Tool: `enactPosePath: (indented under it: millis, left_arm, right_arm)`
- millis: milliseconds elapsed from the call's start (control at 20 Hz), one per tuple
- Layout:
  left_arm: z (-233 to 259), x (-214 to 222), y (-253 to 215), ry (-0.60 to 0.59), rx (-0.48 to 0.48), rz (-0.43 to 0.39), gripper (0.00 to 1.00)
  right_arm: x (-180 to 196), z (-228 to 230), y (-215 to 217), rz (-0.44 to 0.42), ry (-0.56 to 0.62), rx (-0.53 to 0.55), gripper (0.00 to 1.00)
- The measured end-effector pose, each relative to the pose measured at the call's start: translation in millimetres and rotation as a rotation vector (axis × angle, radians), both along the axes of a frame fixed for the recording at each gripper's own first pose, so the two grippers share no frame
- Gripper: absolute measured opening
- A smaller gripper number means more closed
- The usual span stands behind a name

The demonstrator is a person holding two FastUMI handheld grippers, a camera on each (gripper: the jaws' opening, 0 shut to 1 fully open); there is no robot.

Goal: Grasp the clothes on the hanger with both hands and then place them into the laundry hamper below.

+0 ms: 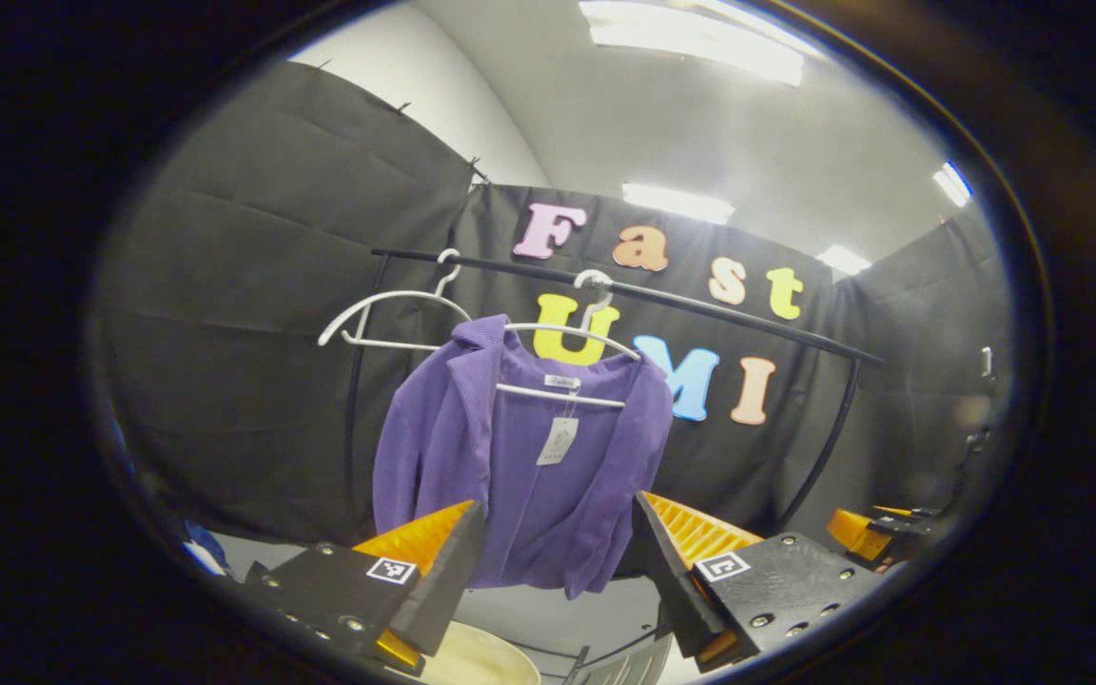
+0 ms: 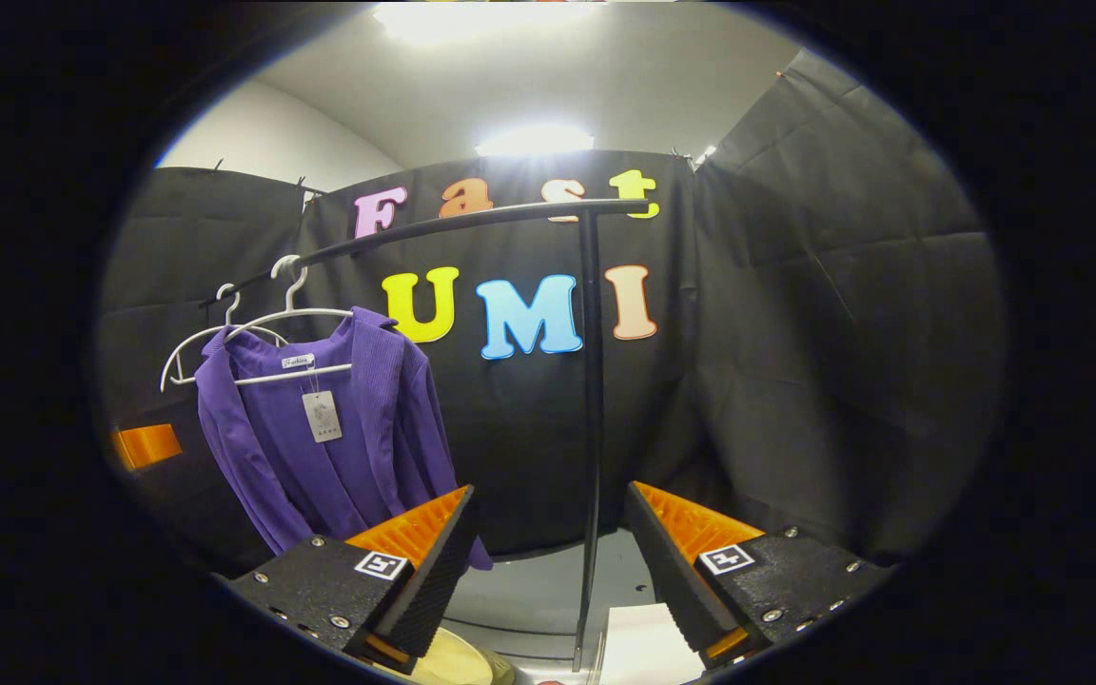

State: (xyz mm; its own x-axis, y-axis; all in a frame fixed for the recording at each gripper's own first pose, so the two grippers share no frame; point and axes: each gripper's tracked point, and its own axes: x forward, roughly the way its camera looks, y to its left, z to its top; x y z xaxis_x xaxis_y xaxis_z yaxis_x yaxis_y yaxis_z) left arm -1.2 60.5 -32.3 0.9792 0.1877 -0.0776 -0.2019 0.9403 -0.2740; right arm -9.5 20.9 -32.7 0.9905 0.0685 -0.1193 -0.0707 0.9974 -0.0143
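In the left gripper view, a purple ribbed cardigan (image 1: 529, 457) of soft knit hangs at the centre on a thin white hanger (image 1: 562, 362) with a curved hook. A pale paper tag (image 1: 557, 440) dangles at its open front and a small white label sits at the neck. The hanger hooks over a slim black metal rail (image 1: 662, 297) that slopes from ten o'clock down toward three o'clock and bends into a curved leg. A second white hanger (image 1: 386, 319), bare, hangs on the rail at about ten o'clock from the garment.

The left gripper (image 1: 557, 552) sits at six o'clock with its wedge-shaped fingers (image 1: 434, 561) spread wide, their inner faces ridged, holding nothing; the cardigan's hem shows in the gap between them, farther off. Below, at six o'clock, the rounded cream rim of the laundry hamper (image 1: 481, 656) curves under the fingers. At four o'clock the other gripper shows in part; whether it is spread cannot be told from here.

In the right gripper view, the cardigan (image 2: 320, 447) hangs at nine o'clock, sleeves drooping in loose folds. The rail's straight black post (image 2: 591, 428) stands upright at the centre. The right gripper (image 2: 548, 561) at six o'clock has its ridged fingers (image 2: 424, 552) wide apart and empty, well short of the garment. The hamper's cream rim (image 2: 453, 661) peeks out at six o'clock.
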Motion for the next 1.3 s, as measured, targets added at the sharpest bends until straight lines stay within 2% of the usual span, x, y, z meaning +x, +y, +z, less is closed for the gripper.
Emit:
enactPosePath:
  millis: [150,200,350,450,550,600,650,750,800,850,1000,1050,1100,1150,1200,1300]
  left_arm:
    - [-10,-3,29,0.04,-0.001,0.059,0.93]
    - [-11,-3,38,0.039,-0.006,0.067,0.9]
    - [-15,0,68,0.031,0.004,0.093,0.9]
    - [-18,5,84,0.041,0.024,0.108,0.9]
    - [-13,12,94,0.034,0.057,0.094,0.9]
    - [-10,17,101,0.026,0.063,0.098,0.9]
    - [-10,25,105,0.019,0.055,0.095,0.9]
    - [-9,43,105,0.012,0.024,0.076,0.9]
    - [-8,53,105,0.011,0.015,0.068,0.96]
    - [-9,63,105,0.014,0.012,0.061,0.9]
    - [-12,94,104,0.038,0.034,0.058,0.9]
    - [-14,104,104,0.051,0.044,0.065,0.96]
    - [-16,113,104,0.068,0.049,0.074,0.9]
    - [-18,127,101,0.079,0.048,0.077,0.9]
    - [-16,140,99,0.079,0.049,0.081,0.9]
    - [-15,161,99,0.086,0.062,0.096,0.9]
  right_arm:
    - [10,2,48,0.087,-0.005,0.036,0.95]
    - [15,7,66,0.121,-0.012,0.055,0.95]
    - [24,16,117,0.199,-0.008,0.11,0.95]
    - [27,21,143,0.236,-0.001,0.1,0.95]
    - [31,33,154,0.244,-0.035,0.045,0.91]
    - [37,37,159,0.249,-0.047,0.023,0.95]
    - [40,36,165,0.253,-0.051,0.017,0.95]
    - [54,32,180,0.272,-0.042,0.038,0.95]
    - [63,29,186,0.275,-0.027,0.05,0.95]
    - [72,26,191,0.275,-0.015,0.063,0.95]
    - [105,28,203,0.273,-0.012,0.073,0.95]
    - [115,26,207,0.273,-0.014,0.069,0.95]
    - [128,24,211,0.275,-0.006,0.067,0.95]
    - [137,19,215,0.275,0.007,0.072,0.91]
    - [148,15,219,0.274,0.018,0.083,0.95]
    - [167,12,224,0.269,0.03,0.098,0.95]
